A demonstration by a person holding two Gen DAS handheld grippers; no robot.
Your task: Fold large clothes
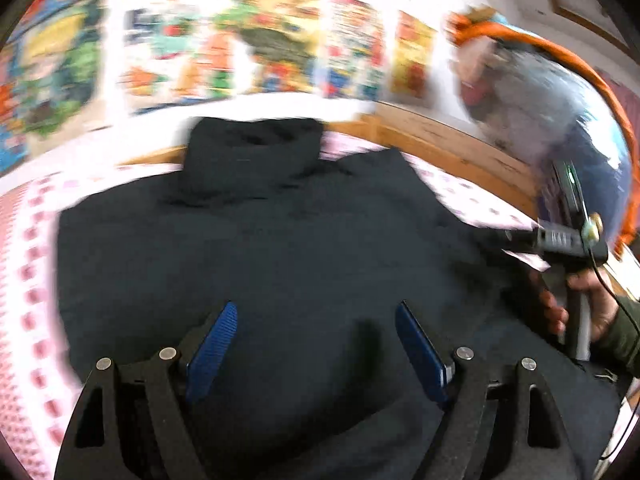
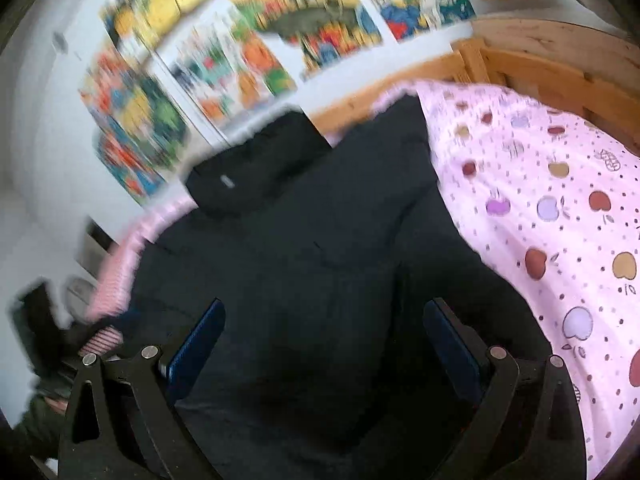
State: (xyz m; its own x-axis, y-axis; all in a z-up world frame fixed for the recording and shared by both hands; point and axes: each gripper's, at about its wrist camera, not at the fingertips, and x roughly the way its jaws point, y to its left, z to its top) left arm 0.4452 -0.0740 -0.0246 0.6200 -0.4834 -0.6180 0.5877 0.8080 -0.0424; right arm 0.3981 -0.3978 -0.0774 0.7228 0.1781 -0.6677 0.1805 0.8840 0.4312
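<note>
The black jacket point(image 1: 260, 248) lies spread on the pink bedsheet point(image 2: 552, 200). The left gripper point(image 1: 316, 344) and right gripper point(image 2: 324, 344) hover wide open, empty; best pinch one edge cleanly, fold evenly.

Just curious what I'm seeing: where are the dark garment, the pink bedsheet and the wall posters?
dark garment point(image 1: 280, 248): left wrist view, middle of body.
pink bedsheet point(image 2: 552, 208): right wrist view, apple-printed part.
wall posters point(image 1: 272, 40): left wrist view, central poster.

A large black garment point(image 1: 272, 248) was spread flat on the pink apple-patterned bedsheet point(image 2: 552, 200), covering most of it. Its hood point(image 1: 256, 148) was laid toward the wooden bed frame point(image 1: 452, 144), and a small pale label point(image 2: 227, 181) was seen on the hood.
</note>
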